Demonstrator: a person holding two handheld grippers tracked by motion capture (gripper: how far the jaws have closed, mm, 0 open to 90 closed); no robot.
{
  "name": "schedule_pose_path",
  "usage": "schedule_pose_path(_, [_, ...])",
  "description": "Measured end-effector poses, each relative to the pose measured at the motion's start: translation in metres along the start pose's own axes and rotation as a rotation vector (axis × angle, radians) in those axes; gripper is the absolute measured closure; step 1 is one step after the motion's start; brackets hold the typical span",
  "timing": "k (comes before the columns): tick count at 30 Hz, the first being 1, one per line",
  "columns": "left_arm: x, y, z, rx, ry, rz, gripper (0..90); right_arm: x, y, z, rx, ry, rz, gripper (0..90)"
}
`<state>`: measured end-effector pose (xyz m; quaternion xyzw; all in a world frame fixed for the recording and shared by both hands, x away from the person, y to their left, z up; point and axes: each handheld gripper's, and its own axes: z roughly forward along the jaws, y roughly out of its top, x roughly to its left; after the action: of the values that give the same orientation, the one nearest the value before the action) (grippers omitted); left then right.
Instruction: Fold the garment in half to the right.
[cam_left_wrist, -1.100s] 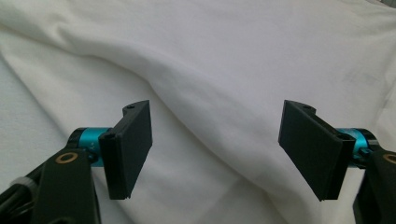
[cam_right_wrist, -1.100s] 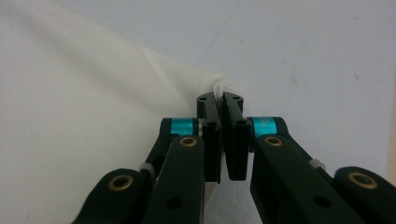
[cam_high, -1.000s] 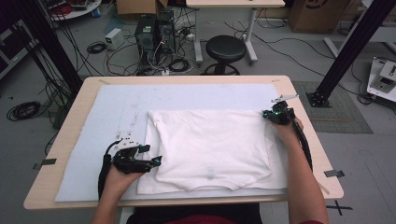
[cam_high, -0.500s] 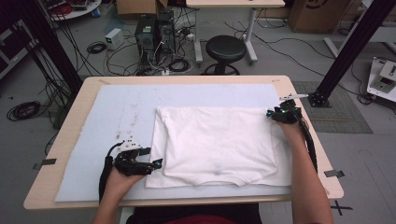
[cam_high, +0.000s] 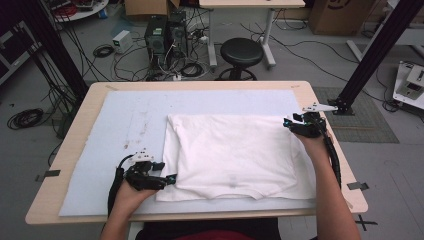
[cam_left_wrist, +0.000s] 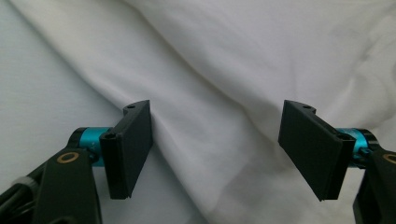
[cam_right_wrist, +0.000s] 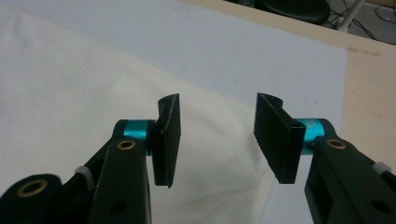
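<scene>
The white shirt (cam_high: 235, 152) lies folded and flat on the pale blue mat (cam_high: 120, 125), toward the right and near side of the wooden table (cam_high: 70, 145). Your left gripper (cam_high: 167, 179) sits at the shirt's near left corner with its jaws wide apart over a ridge of the cloth, pressing on nothing. Your right gripper (cam_high: 288, 123) hovers at the far right corner; its jaws have just been opening and now stand apart, with no cloth between them.

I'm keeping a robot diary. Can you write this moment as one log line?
work: folding white shirt on blue mat | left gripper: open at shirt's near-left edge | right gripper: jaws just opening, nothing between, over far-right corner
</scene>
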<state>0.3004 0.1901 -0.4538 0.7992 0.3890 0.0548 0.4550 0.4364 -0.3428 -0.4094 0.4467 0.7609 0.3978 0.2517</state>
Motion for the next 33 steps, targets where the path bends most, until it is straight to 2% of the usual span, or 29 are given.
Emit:
schedule_pose_path(5, [-0.011, 0.002, 0.007, 0.015, -0.015, 0.035, 26.5, 0.006, -0.001, 0.002, -0.001, 0.009, -0.008, 51.2])
schedule_pose_path(7, [-0.017, 0.002, 0.009, 0.031, 0.005, 0.081, 28.4, 0.009, -0.001, 0.004, 0.000, 0.015, -0.014, 51.0])
schedule_pose_path(9, [-0.022, 0.002, 0.011, 0.038, 0.002, 0.114, 36.2, 0.011, 0.000, 0.005, 0.001, 0.017, -0.024, 51.0])
schedule_pose_path(10, [-0.024, 0.002, 0.011, 0.044, 0.016, 0.141, 42.2, 0.012, 0.000, 0.005, 0.001, 0.017, -0.031, 51.0])
schedule_pose_path(13, [-0.030, 0.002, 0.012, 0.047, 0.072, 0.174, 53.0, 0.016, 0.001, 0.006, 0.001, 0.019, -0.037, 50.5])
schedule_pose_path(15, [-0.031, 0.001, 0.012, 0.049, 0.073, 0.189, 58.4, 0.017, 0.001, 0.006, 0.002, 0.019, -0.041, 50.5])
schedule_pose_path(19, [-0.028, 0.000, 0.010, 0.049, 0.004, 0.191, 79.7, 0.019, 0.001, 0.005, -0.004, 0.024, -0.048, 50.4])
schedule_pose_path(24, [-0.022, 0.000, 0.006, 0.047, -0.028, 0.187, 81.8, 0.020, 0.002, 0.004, -0.007, 0.029, -0.053, 50.5])
schedule_pose_path(29, [-0.016, -0.002, -0.003, 0.041, -0.027, 0.183, 81.8, 0.019, 0.001, 0.001, -0.012, 0.031, -0.053, 50.4])
schedule_pose_path(33, [-0.018, -0.003, 0.000, 0.043, -0.021, 0.189, 81.2, 0.020, -0.001, 0.001, -0.009, 0.042, -0.050, 49.2])
